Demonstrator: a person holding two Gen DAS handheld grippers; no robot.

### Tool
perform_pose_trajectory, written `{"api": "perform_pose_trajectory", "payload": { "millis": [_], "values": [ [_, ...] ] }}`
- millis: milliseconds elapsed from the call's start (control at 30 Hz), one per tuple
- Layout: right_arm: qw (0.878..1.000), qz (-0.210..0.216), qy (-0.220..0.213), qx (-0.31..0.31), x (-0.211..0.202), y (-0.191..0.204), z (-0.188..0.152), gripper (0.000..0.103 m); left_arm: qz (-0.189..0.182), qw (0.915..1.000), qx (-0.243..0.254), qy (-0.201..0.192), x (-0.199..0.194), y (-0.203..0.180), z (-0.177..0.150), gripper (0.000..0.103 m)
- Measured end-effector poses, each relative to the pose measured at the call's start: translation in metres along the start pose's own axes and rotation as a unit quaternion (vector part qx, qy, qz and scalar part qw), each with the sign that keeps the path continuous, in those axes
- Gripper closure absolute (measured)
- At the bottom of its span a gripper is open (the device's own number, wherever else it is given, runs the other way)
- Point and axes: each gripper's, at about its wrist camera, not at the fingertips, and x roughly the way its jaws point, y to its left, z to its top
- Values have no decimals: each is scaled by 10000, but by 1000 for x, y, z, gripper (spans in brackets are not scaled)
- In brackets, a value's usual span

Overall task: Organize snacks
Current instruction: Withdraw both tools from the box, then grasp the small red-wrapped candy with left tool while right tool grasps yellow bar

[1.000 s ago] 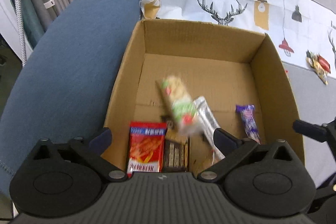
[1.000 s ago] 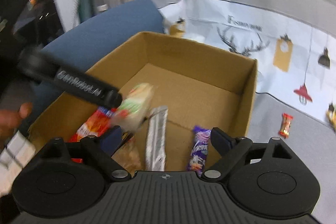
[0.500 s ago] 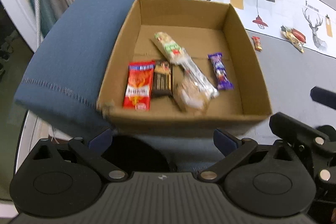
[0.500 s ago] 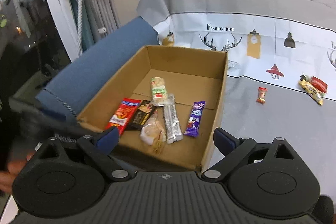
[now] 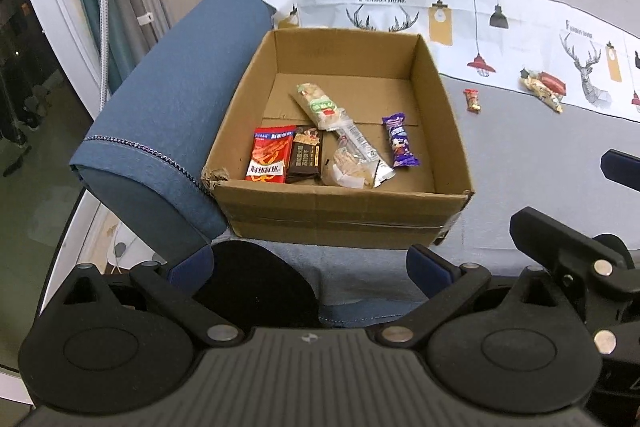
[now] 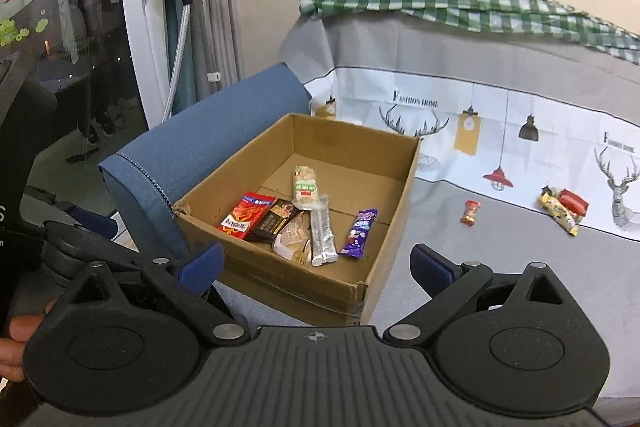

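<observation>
An open cardboard box [image 5: 344, 215] [image 6: 296, 285] sits on the grey sofa seat. It holds several snacks: a red packet [image 5: 269, 155] [image 6: 246, 215], a dark brown bar [image 5: 306, 157], a green-labelled cracker pack [image 5: 318, 106] [image 6: 305, 187], a silver bar [image 6: 323, 235], a clear cracker pack [image 5: 350, 169] and a purple bar [image 5: 399, 141] [image 6: 360, 233]. A small red candy [image 5: 472, 100] [image 6: 470, 213] and a yellow and red snack pair [image 5: 543, 89] [image 6: 563, 209] lie on the seat to the right. My left gripper [image 5: 310, 267] and right gripper [image 6: 318, 263] are open and empty, held back in front of the box.
A blue sofa armrest [image 5: 172, 107] [image 6: 192, 147] flanks the box on the left. A printed cloth [image 5: 460, 23] covers the backrest, with a green checked cloth [image 6: 460, 5] on top. A window frame and curtains [image 6: 192, 11] stand at the left.
The green-labelled cracker pack dropped from my left gripper into the box. Both grippers have pulled back and up, away from the box.
</observation>
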Motion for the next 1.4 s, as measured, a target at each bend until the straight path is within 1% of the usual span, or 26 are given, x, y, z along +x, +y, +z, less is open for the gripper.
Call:
{"api": "perform_pose_trajectory", "payload": {
  "millis": [233,467,733,1000,1133,1200,1300,1400],
  "values": [
    [9997,-11,-224,-15,-19,2,-4,4,58,9998,-6,-168,-16,-2,-5,0],
    [9995,-6,-306,-16,-24,4,-4,3,87,9997,1,-210,-20,-2,-6,0],
    [9997,30,-242,92,-20,-3,-5,3,126,9998,95,-109,-13,-9,0,0],
    [9992,23,-125,374,-6,-22,-10,3,136,9992,357,142,9,-31,14,0],
    [9986,-11,-97,528,2,-41,-12,3,67,9982,559,221,22,-53,29,0],
    [9976,-130,-100,673,6,-57,-12,3,44,9975,669,231,29,-67,40,0],
    [9951,-423,-110,889,11,-88,-12,3,-151,9966,735,327,43,-89,65,0],
    [9901,-820,-104,1136,20,-131,-15,3,-369,9954,779,410,61,-115,96,0]
  ]
}}
